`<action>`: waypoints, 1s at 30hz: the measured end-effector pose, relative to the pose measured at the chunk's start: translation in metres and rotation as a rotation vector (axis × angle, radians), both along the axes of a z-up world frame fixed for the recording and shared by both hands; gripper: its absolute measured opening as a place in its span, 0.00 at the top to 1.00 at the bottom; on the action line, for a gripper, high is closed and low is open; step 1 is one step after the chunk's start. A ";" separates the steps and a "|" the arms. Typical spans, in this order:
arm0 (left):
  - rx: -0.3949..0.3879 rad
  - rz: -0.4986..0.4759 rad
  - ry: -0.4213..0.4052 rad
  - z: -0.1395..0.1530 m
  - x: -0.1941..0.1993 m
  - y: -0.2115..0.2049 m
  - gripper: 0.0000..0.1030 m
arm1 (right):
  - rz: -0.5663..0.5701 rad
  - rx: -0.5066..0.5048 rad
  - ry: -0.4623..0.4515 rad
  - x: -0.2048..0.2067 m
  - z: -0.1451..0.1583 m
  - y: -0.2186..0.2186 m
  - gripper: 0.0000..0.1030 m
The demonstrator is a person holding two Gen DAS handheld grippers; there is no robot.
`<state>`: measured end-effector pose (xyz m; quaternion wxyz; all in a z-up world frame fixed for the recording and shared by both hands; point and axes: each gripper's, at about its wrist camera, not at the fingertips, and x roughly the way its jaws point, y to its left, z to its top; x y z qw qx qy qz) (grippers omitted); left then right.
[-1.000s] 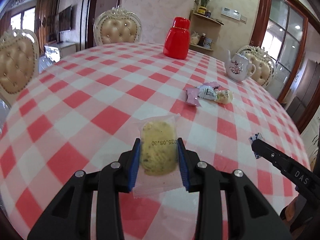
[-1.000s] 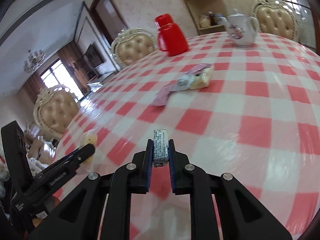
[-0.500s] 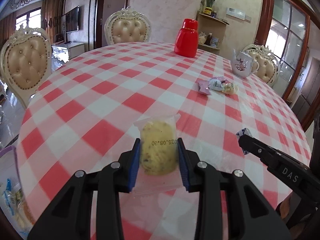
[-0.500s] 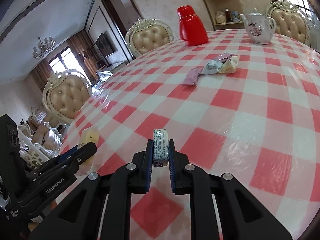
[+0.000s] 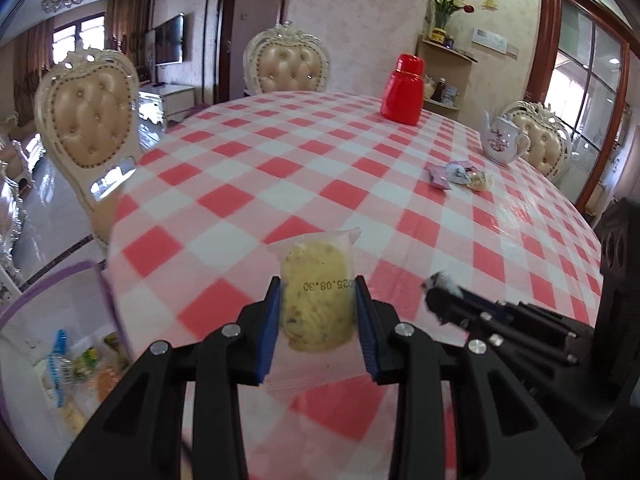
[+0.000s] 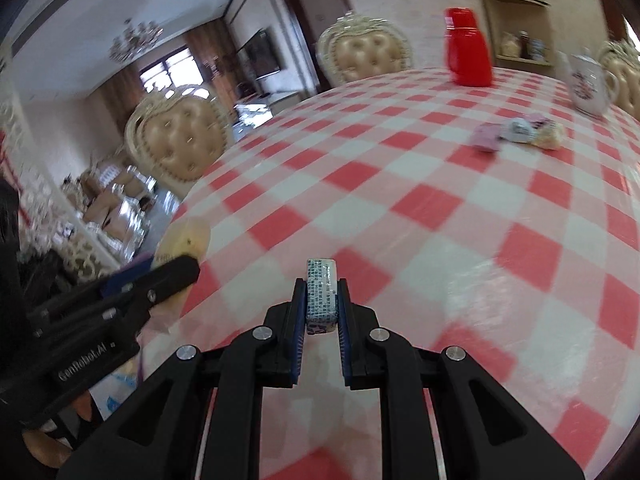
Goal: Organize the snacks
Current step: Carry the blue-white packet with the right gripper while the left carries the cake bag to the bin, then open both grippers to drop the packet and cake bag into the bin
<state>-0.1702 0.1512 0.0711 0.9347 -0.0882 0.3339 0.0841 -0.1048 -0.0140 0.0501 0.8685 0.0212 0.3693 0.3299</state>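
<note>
My left gripper point(image 5: 318, 312) is shut on a clear packet with a yellow biscuit point(image 5: 318, 296), held above the near edge of the red-and-white checked table point(image 5: 280, 184). My right gripper point(image 6: 322, 300) is shut on a small white candy printed in blue point(image 6: 321, 294), also above the table's near edge. Each gripper shows in the other's view: the right gripper point(image 5: 440, 290) at the right, the left gripper point(image 6: 176, 264) at the left with the biscuit packet point(image 6: 186, 238). Several wrapped snacks point(image 5: 460, 174) lie in a small pile at the far right of the table. A white bin with a purple rim point(image 5: 52, 292) sits below the table at the lower left, with snacks inside.
A red jug point(image 5: 402, 90) and a white flowered teapot point(image 5: 502, 144) stand at the far side of the table. Padded cream chairs point(image 5: 86, 120) ring the table. A shelf with jars and a vase of flowers is on the back wall.
Both grippers have drawn back toward the table's near left edge, still gripping their snacks. The bin with the purple rim has come into the left wrist view.
</note>
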 end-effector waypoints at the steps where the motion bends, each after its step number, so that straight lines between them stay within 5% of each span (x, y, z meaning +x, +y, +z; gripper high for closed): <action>1: 0.003 0.005 -0.003 0.002 -0.004 0.004 0.66 | 0.014 -0.006 -0.004 -0.005 0.000 0.005 0.86; 15: 0.036 0.178 -0.002 0.013 -0.073 0.100 0.66 | 0.280 -0.086 -0.048 -0.081 0.004 0.095 0.86; 24: 0.139 0.287 0.065 0.014 -0.091 0.151 0.66 | 0.459 -0.118 -0.017 -0.120 -0.010 0.146 0.86; 30: 0.142 0.351 0.046 0.024 -0.109 0.174 0.64 | 0.611 -0.092 0.005 -0.150 -0.014 0.169 0.83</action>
